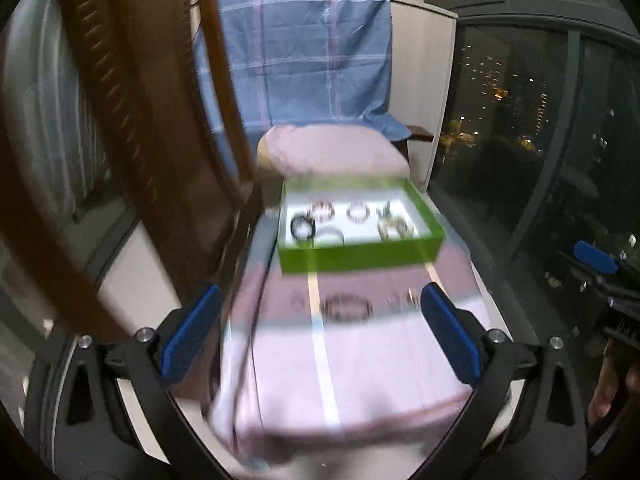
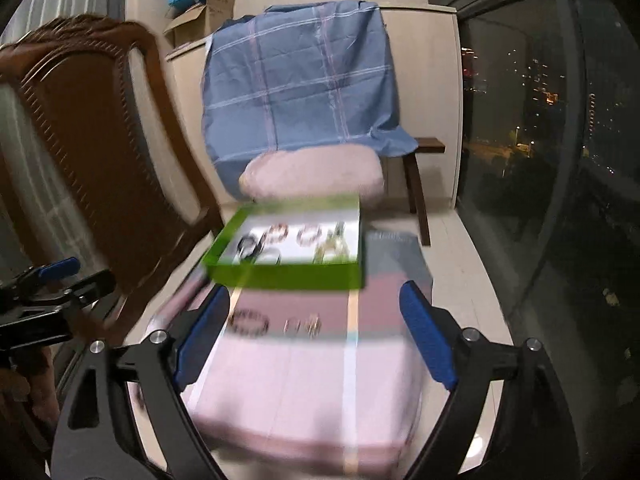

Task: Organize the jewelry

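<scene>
Crowding in from the left is a carved brown wooden chair [image 2: 92,152], its back rising close beside the low pink-covered table [image 1: 360,364] and taking up most of that side. Behind the table a blue checked cloth [image 1: 304,60] hangs over a pale cabinet, with a rounded pink cushion [image 2: 316,176] just in front of it and a dark wooden bench [image 2: 420,160] poking out to the right. On the right runs a dark glass window wall [image 1: 520,120] with city lights beyond.

The shallow green cardboard box [image 1: 360,256] sits toward the far end of the table, touching the cushion's edge as far as I can tell. Inside, on its white floor, lie several bracelets [image 1: 356,212] (blurred, so I cannot count them surely). Nearer, on the bare pink cloth, a dark beaded bracelet [image 1: 346,306] lies apart from the box, and just beside it a few small rings [image 2: 304,325].

The left gripper [image 1: 320,332] hovers above the near half of the table, jaws spread wide and holding nothing. The right gripper [image 2: 316,336] does likewise, jaws wide and empty, the loose pieces showing between its blue pads [image 2: 424,336]. The table's near and right edges have pale tiled floor beside them.
</scene>
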Tool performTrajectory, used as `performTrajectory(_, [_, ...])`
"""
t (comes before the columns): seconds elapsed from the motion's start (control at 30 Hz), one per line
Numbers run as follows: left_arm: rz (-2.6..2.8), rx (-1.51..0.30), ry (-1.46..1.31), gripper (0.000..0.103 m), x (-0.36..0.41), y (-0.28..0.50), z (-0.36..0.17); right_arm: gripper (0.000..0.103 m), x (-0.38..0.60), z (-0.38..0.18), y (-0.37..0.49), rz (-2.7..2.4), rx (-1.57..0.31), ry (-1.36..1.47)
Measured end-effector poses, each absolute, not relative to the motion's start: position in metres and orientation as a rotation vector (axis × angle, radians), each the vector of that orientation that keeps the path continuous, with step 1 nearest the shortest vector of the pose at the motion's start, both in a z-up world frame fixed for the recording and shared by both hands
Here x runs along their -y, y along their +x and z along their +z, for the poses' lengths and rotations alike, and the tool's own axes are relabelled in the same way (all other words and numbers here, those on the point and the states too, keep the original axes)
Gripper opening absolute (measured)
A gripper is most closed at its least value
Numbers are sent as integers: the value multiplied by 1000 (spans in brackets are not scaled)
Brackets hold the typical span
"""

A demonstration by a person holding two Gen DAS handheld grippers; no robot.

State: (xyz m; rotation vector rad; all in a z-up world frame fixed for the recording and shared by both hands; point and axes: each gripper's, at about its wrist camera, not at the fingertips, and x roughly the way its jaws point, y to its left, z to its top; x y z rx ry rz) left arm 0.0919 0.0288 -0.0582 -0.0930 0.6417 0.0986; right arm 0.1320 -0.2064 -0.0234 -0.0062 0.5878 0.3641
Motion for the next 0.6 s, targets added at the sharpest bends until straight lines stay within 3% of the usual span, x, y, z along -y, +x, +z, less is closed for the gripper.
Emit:
performTrajectory(0.27, [64,-682,-112,99,-9,24,-61,85,199,-28,62,385,-584,-24])
performTrajectory(0.6, [48,-653,-102,99,4,-2,-51,85,203,-12,30,392,-554,-9])
